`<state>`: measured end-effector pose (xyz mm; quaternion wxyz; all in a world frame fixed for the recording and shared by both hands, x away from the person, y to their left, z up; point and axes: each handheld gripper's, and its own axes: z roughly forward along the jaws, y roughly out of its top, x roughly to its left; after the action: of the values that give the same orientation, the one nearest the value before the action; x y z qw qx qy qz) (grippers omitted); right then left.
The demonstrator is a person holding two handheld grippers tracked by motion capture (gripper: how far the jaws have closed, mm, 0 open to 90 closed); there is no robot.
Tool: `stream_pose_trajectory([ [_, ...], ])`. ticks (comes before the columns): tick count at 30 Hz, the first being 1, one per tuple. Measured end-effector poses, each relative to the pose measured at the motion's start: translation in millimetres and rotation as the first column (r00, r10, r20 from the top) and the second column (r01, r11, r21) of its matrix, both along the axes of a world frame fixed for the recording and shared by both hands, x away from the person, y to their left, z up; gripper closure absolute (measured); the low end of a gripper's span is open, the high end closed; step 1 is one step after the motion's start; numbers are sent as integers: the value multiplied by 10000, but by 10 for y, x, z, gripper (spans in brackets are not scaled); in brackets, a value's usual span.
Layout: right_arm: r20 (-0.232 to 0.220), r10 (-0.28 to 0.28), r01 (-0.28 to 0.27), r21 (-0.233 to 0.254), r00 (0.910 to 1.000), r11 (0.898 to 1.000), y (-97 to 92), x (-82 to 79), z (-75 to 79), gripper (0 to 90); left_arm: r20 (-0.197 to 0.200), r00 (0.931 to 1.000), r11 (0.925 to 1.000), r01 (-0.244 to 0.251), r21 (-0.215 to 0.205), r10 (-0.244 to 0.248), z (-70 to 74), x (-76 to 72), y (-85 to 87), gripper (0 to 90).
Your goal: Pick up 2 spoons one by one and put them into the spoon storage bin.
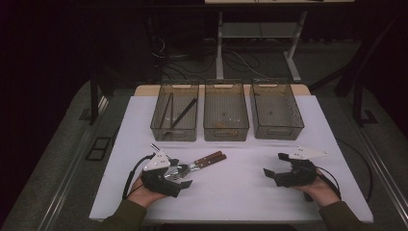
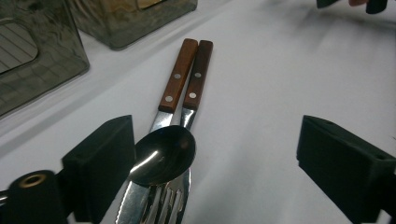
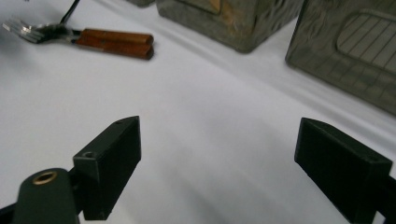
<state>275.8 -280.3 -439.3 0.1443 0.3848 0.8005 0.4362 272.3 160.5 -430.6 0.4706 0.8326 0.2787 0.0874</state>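
The cutlery lies in a small heap on the white desk [image 1: 250,192], right under the left claw [image 2: 215,154]; a spoon [image 2: 163,154] sits bowl-up on top of a fork [image 2: 170,205] and a serrated knife [image 2: 133,205], and two wooden handles [image 2: 187,74] run side by side away from the claw, toward the middle bin [image 1: 226,111]; so the long axis of the pile points almost straight ahead of that claw, not across it. The left claw stands wide, nothing pinched; the spoon bowl is just beside its left-hand pad, seemingly touching it, while the other pad stands well off over bare desk; to my eye the pile is off-centre in the gap, so a closing would catch the spoon from one side first.

The right claw [image 3: 217,168] is also wide and empty, low over bare desk; from there the handles lie well apart, up and to its left. The left hand is plainly the nearer one. The left bin [image 1: 174,115] already holds dark chopsticks [image 1: 175,111].
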Motion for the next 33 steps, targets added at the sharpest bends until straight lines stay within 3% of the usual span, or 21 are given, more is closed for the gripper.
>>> stream_pose_trajectory([
  [6,-17,160,-160,-82,9999,9998,-49,-184,-25,144,-14,9998,9998,-180,-15,180,74,30,127,262],
  [8,35,227,-226,-173,9997,9996,-59,-225,-21,144,-27,9997,9997,-260,35,260,98,61,168,354],
  [11,7,322,-322,-92,9995,9994,-63,-242,-28,144,-39,9992,9981,-400,460,403,118,136,220,514],
  [13,-17,352,-352,-164,9994,9992,-52,-229,-37,145,72,9978,9939,-658,890,654,125,206,245,622],
  [20,-79,369,-371,-199,9993,9991,-42,-223,-44,145,-134,9885,9748,-1460,1687,1503,72,522,328,875],
  [24,-70,299,-300,-198,9995,9994,-51,-217,-45,144,-356,9833,9658,-1683,1972,1786,-3,668,350,896],
  [28,-107,286,-288,-211,9995,9994,-56,-215,-48,144,-502,9825,9582,-1628,2353,1792,-60,767,344,896],
  [33,-130,236,-239,-225,9996,9995,-65,-211,-47,145,-591,9833,9562,-1522,2502,1720,-103,804,322,897],
])
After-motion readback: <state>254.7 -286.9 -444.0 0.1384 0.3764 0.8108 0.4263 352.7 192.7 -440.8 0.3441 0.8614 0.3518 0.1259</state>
